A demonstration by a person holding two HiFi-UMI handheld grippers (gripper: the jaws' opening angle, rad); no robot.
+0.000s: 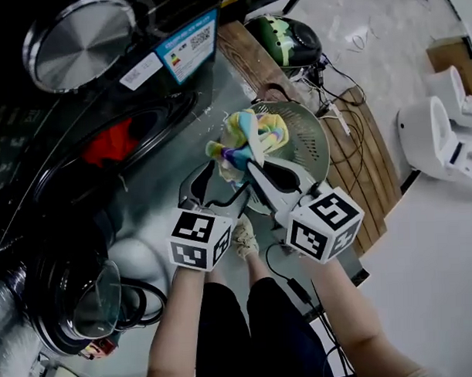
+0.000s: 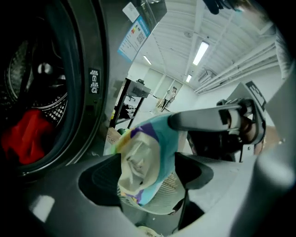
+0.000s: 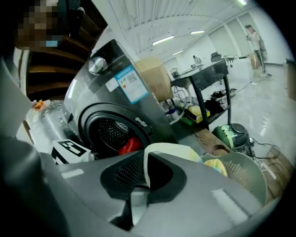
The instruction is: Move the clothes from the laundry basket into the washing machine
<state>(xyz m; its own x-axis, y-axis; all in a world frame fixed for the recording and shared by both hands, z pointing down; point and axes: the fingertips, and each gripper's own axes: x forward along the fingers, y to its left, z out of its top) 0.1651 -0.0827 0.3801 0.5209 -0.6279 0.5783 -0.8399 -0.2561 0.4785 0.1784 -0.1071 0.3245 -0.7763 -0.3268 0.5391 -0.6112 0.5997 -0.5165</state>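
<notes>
A pastel multi-coloured garment [image 1: 249,133] hangs above the pale slotted laundry basket [image 1: 308,143], in front of the washing machine's open drum [image 1: 152,117]. My right gripper [image 1: 251,166] is shut on the garment's upper part; in the right gripper view a thin fold of cloth [image 3: 171,150] is pinched between its pads. My left gripper [image 1: 211,177] grips the same garment [image 2: 143,157] lower down, and the bunched cloth fills its gap, touching both pads. A red garment [image 1: 111,142] lies inside the drum.
The machine's glass door [image 1: 93,297] hangs open at lower left. Beyond the basket, a wooden board [image 1: 366,164] carries cables and a round green-topped appliance [image 1: 285,39]. White appliances [image 1: 443,130] stand to the right. The person's legs and a shoe are below the grippers.
</notes>
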